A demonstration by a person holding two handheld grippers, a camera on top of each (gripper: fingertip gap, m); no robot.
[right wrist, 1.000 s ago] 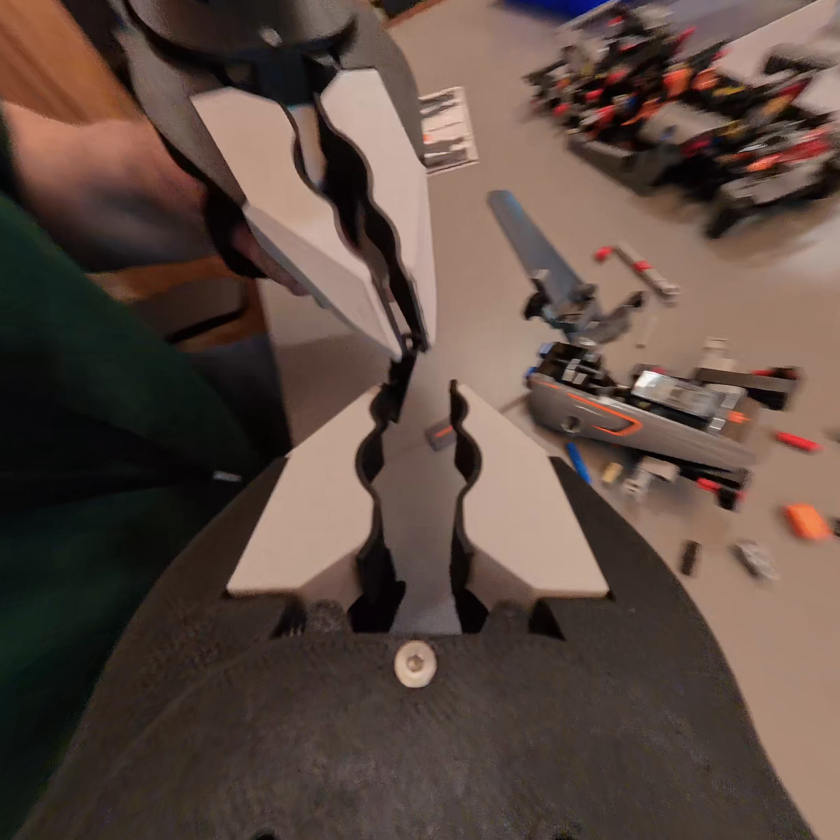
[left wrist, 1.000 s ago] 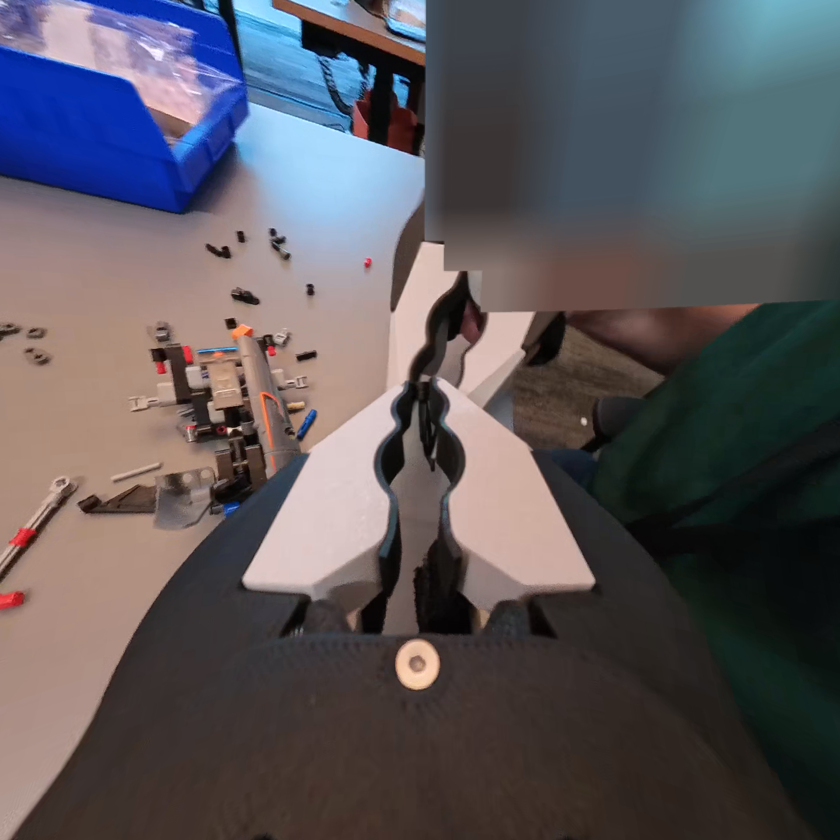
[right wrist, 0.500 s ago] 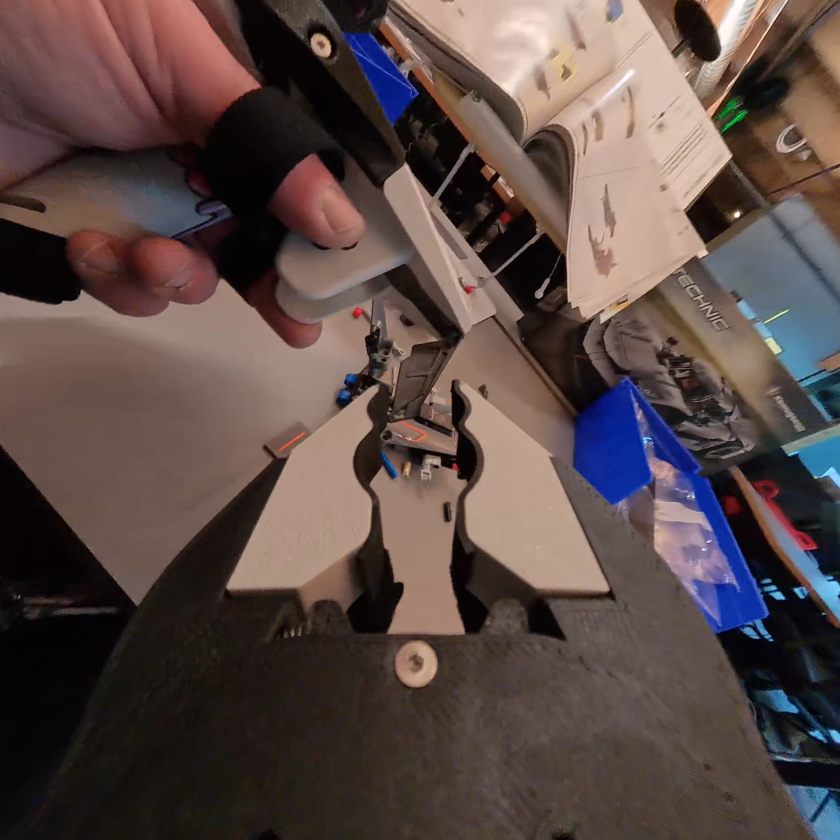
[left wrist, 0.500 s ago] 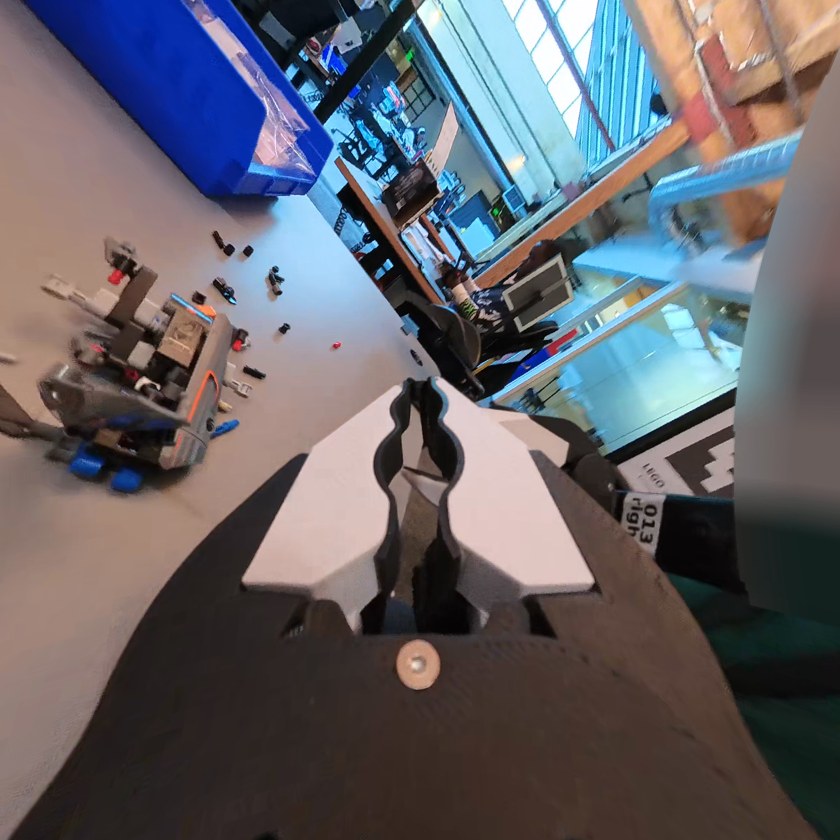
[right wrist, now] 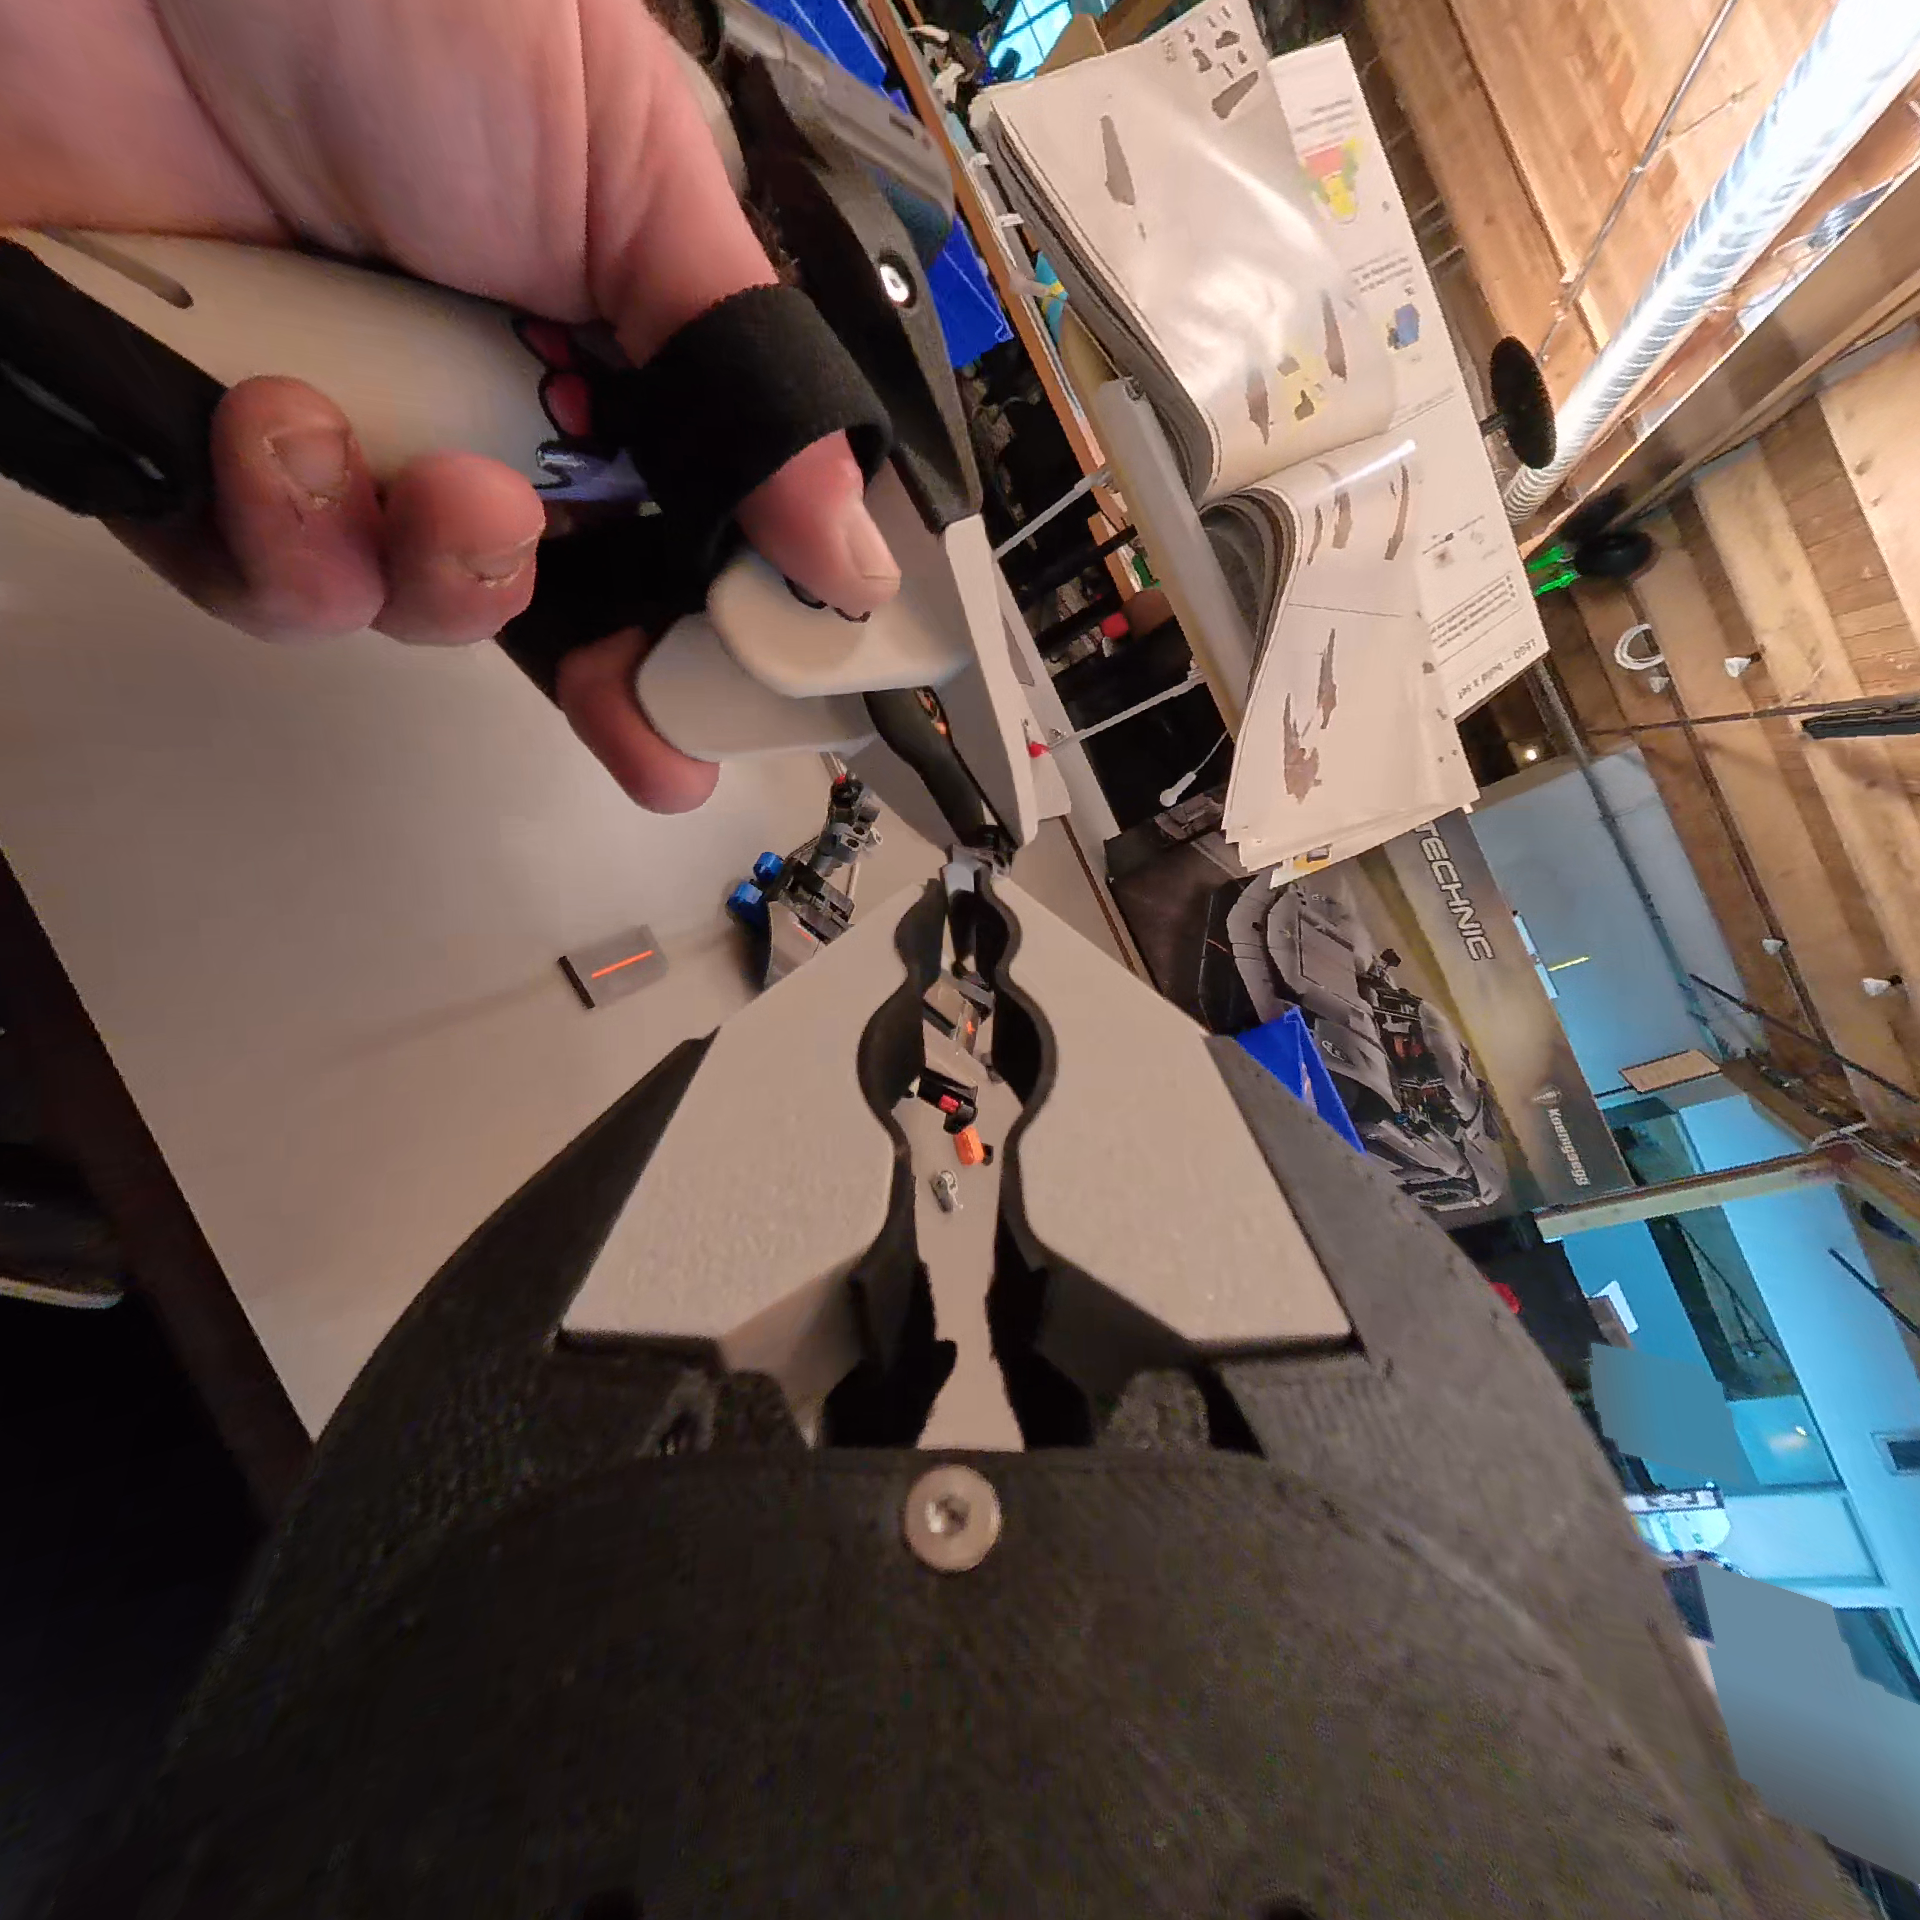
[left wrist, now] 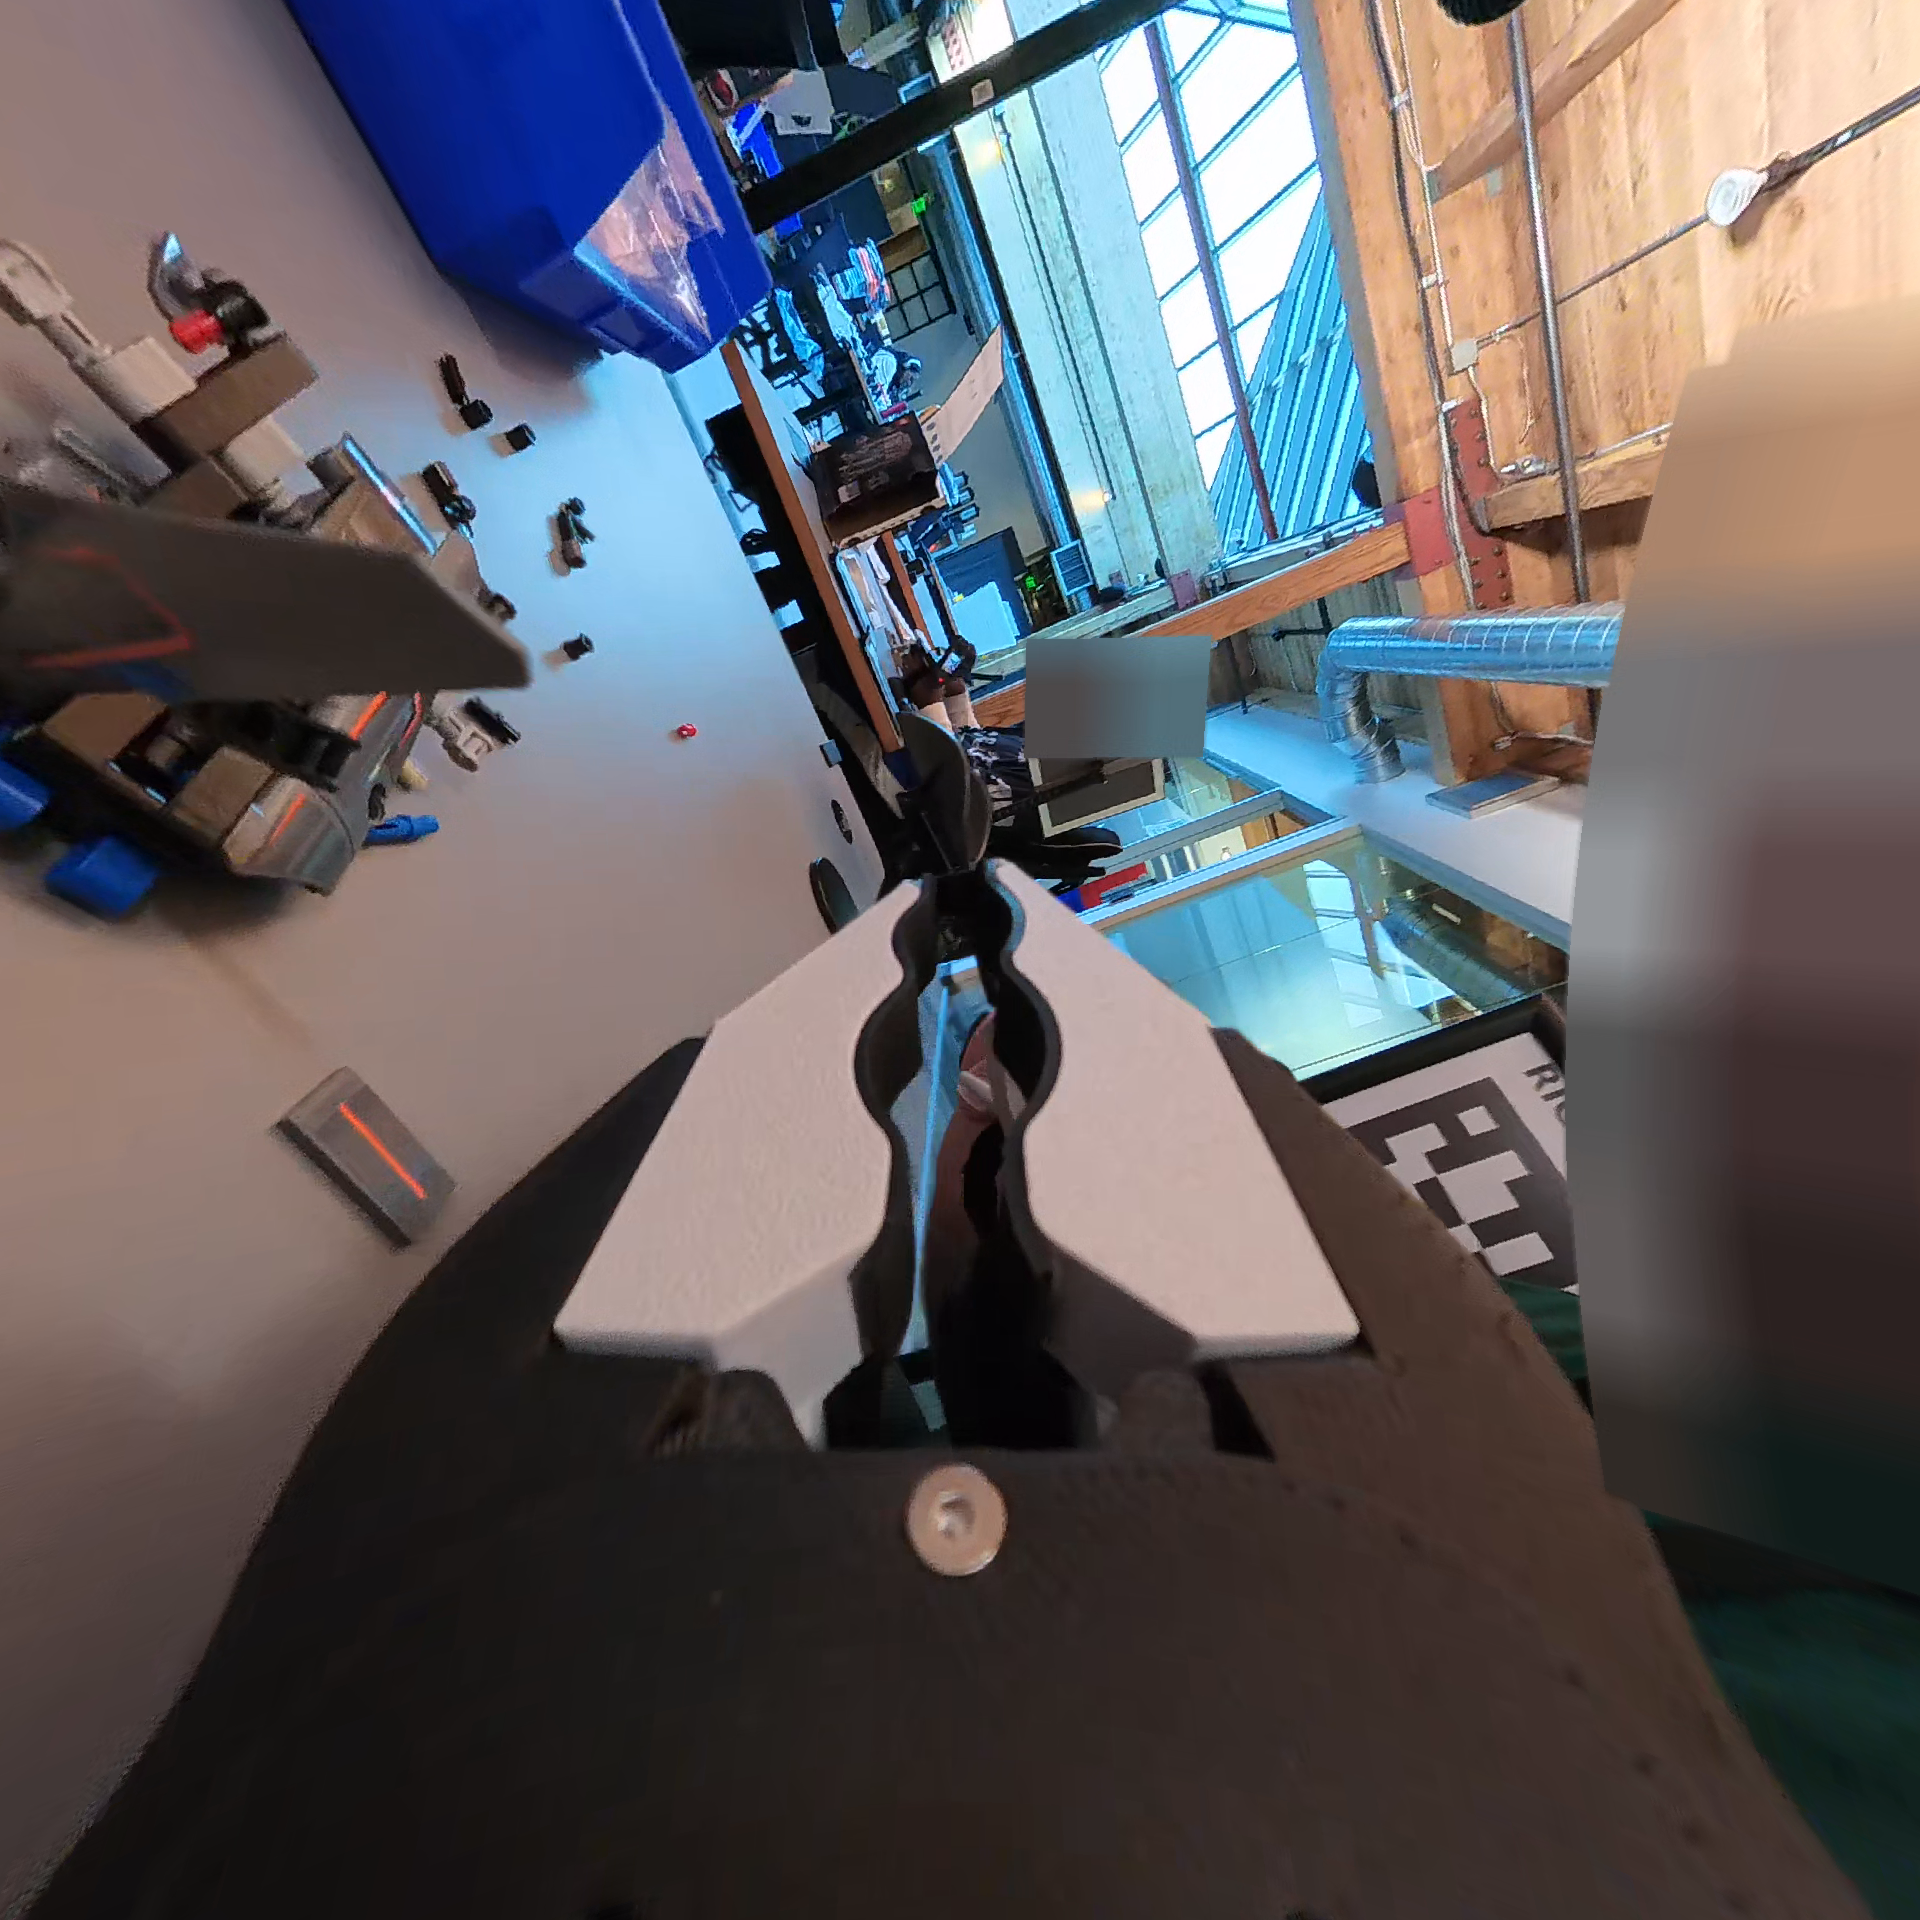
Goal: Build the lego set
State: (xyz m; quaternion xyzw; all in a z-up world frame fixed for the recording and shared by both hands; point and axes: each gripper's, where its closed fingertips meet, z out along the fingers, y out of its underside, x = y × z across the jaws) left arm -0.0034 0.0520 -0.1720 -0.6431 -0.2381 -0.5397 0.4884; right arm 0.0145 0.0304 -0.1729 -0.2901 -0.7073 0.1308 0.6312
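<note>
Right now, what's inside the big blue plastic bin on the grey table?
The blue plastic bin holds crumpled clear plastic bags, seen at its open front. What the bags contain, and anything deeper in the bin, is hidden by its walls.

A blue bin sits on the grey table.
</note>
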